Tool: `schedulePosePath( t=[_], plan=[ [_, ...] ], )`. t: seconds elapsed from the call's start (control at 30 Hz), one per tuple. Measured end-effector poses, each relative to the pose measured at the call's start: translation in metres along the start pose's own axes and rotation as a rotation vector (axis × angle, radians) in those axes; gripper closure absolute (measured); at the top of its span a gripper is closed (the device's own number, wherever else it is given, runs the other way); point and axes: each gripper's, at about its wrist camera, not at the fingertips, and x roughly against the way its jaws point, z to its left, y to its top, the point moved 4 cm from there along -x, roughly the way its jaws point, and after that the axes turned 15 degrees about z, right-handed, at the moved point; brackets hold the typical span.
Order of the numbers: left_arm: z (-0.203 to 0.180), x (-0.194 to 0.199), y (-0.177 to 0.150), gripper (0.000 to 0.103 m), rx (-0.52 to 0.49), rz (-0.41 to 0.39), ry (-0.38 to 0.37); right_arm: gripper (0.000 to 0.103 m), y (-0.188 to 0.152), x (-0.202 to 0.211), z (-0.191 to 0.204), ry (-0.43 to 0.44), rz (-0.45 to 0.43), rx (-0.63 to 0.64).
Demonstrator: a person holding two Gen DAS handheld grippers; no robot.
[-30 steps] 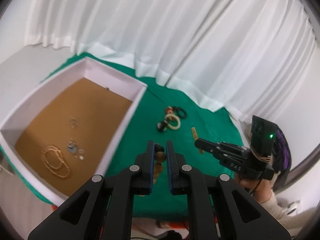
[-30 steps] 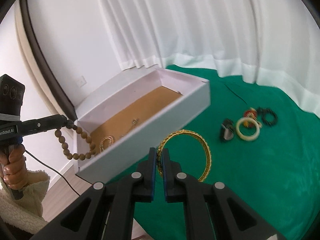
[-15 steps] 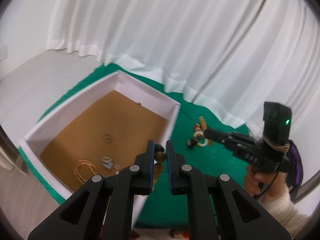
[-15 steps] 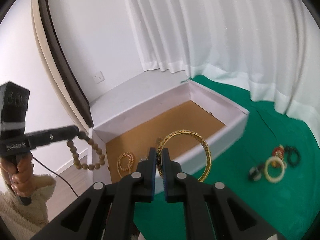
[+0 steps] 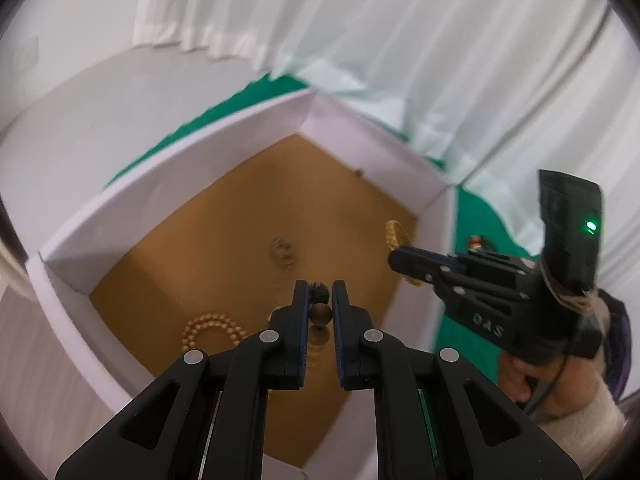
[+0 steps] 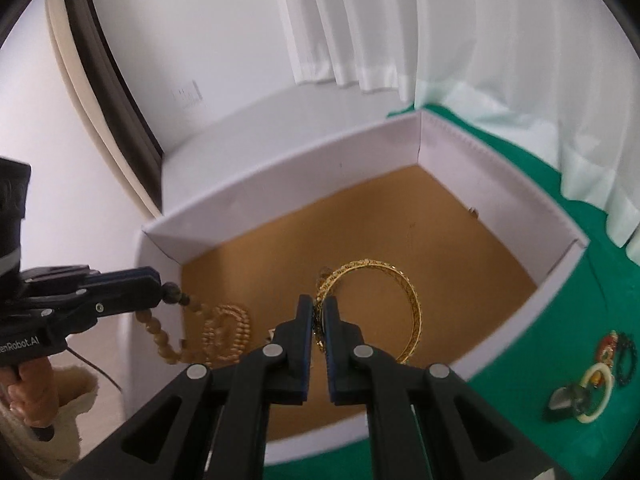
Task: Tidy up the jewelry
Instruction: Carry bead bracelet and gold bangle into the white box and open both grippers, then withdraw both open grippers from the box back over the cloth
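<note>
Holding a bead string (image 6: 168,336), the left gripper (image 5: 320,300) is pinched narrow on one brown bead, poised above the box (image 6: 400,148); the rest of the string dangles below its fingers, over the box's near-left corner. Right gripper (image 6: 318,312) is clamped tight on a gold bangle (image 6: 404,284), which hangs above the brown box floor, ring turned out to the right of the fingers. In the left view the right gripper (image 5: 394,258) comes in from the right across the box wall, only a bit of the bangle (image 5: 394,234) showing past its tip. Lying on the floor inside: a gold bead coil (image 5: 208,328) near the left corner, partly hidden by the hanging string in the right view, and a small blurred piece (image 5: 284,250) mid-floor, too soft to identify. Box sits on a green cloth (image 6: 560,280). Out on the cloth, right of the box and well apart from it: a cream ring (image 6: 598,392), a black bracelet (image 6: 626,358), a reddish piece (image 6: 608,346), a small dark item (image 6: 564,402). White curtain (image 6: 520,60) behind. A hand (image 5: 520,380) with a pale sleeve grips the right handle.
</note>
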Motion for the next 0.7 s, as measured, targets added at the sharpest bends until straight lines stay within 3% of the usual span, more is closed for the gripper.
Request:
schedulePosePath(
  t=[0.23,0.27,0.3,0.33,0.37,0.4,0.43,0.47,0.6,0.7],
  plan=[
    [0.027,-0.036,-0.008,0.089,0.074,0.066,0.129,0.094,-0.013,-0.041,0.011,-0.056,0.073,0.024],
    [0.028,-0.036,-0.010,0.075,0.080,0.063,0.146,0.093,-0.015,-0.041,0.012,-0.075,0.077,0.023],
    [0.029,-0.035,-0.011,0.051,0.082,0.058,0.155,0.080,-0.016,-0.041,0.013,-0.080,0.080,0.022],
    [0.029,-0.032,-0.014,0.043,0.086,0.043,0.169,0.071,-0.018,-0.039,0.014,-0.075,0.078,0.019],
    [0.028,-0.029,-0.016,0.033,0.087,0.025,0.180,0.053,-0.020,-0.034,0.015,-0.066,0.065,0.015],
    [0.026,-0.025,-0.019,0.032,0.082,0.006,0.189,0.047,-0.023,-0.027,0.016,-0.064,0.047,0.014],
    [0.023,-0.021,-0.021,0.032,0.071,-0.008,0.192,0.047,-0.023,-0.024,0.016,-0.066,0.037,0.016],
    [0.021,-0.017,-0.023,0.028,0.064,-0.015,0.192,0.046,-0.026,-0.017,0.017,-0.073,0.024,0.020],
    [-0.001,0.003,-0.033,0.011,0.045,-0.082,0.201,0.024,-0.046,0.012,0.011,-0.109,-0.037,-0.003],
    [-0.029,0.018,-0.042,0.006,-0.002,-0.137,0.185,0.021,-0.071,0.032,-0.002,-0.156,-0.066,-0.048]
  ],
)
